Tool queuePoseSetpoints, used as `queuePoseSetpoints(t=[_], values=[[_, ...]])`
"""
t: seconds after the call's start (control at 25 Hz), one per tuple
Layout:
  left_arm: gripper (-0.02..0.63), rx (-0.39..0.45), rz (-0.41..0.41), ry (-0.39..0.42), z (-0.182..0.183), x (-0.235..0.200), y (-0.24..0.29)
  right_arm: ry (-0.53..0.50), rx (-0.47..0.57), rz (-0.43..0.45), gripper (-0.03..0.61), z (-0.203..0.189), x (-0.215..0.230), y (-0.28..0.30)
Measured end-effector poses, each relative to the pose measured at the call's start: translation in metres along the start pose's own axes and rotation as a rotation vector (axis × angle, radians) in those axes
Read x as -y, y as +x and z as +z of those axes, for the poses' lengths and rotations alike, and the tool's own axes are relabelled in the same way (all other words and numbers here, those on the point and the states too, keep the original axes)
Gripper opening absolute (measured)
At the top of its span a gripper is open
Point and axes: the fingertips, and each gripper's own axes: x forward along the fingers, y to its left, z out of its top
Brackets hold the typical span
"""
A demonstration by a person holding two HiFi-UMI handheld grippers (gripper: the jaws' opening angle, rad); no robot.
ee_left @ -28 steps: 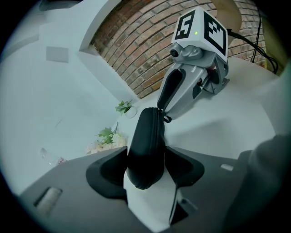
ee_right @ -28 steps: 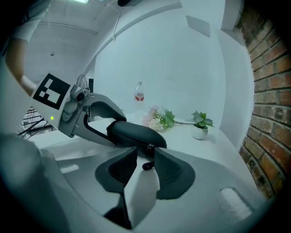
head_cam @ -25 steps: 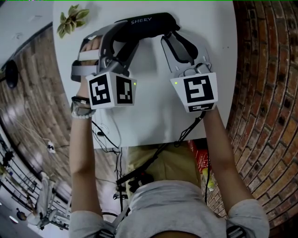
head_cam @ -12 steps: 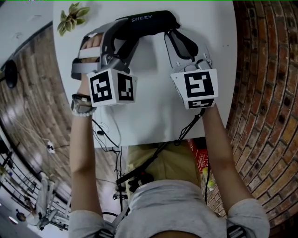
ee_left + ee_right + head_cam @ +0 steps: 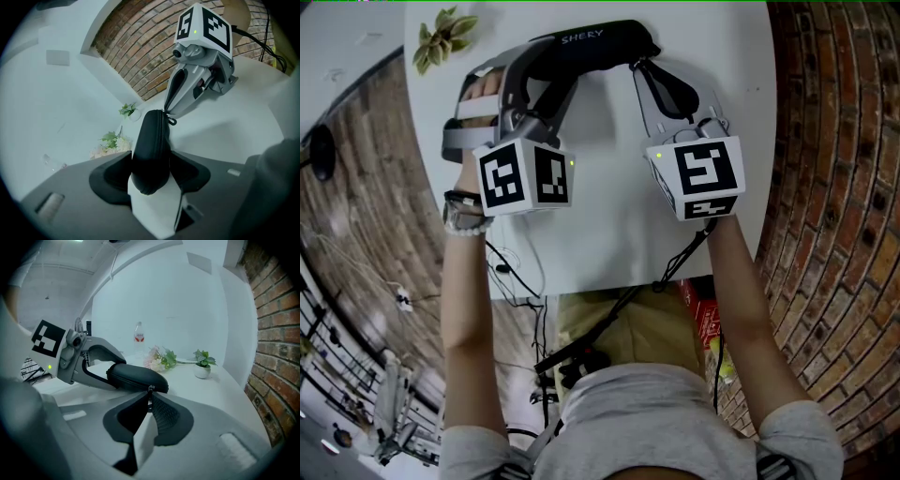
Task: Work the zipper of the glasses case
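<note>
A black zippered glasses case [image 5: 600, 42] is held above the white table [image 5: 609, 225] at the far side. My left gripper [image 5: 542, 67] is shut on its left end; in the left gripper view the case [image 5: 151, 145] is wedged between the pads [image 5: 190, 171]. My right gripper [image 5: 640, 67] is at the case's right end. Its jaws have just been closing, and they now pinch the small zipper pull [image 5: 150, 391] that hangs under the case [image 5: 136, 376]. The left gripper view shows the right gripper's tips [image 5: 168, 114] at the pull [image 5: 172, 121].
A small potted plant [image 5: 445, 37] stands at the table's far left corner, with flowers [image 5: 159, 359] and a bottle [image 5: 138, 337] nearby. A brick wall [image 5: 830, 141] runs along the right. Cables [image 5: 675, 267] hang over the near table edge.
The right gripper's jaws have drawn together onto the zipper pull and its cube has tipped slightly. The left gripper and the case have hardly moved.
</note>
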Motion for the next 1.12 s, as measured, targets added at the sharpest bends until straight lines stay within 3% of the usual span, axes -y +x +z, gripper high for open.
queuePoseSetpoints(t=[0.28,0.56,1.12], values=[[0.255,0.001,-0.003,-0.001,0.0,0.0,0.0,0.015,-0.006,0.002,0.025,-0.001,0.002,-0.006],[0.255,0.003,-0.004,-0.006,0.0,-0.001,0.0,-0.126,-0.031,-0.038,0.029,0.0,0.0,0.005],[0.256,0.002,0.005,-0.001,0.0,-0.001,0.0,-0.001,-0.02,-0.025,0.003,-0.003,0.003,-0.002]])
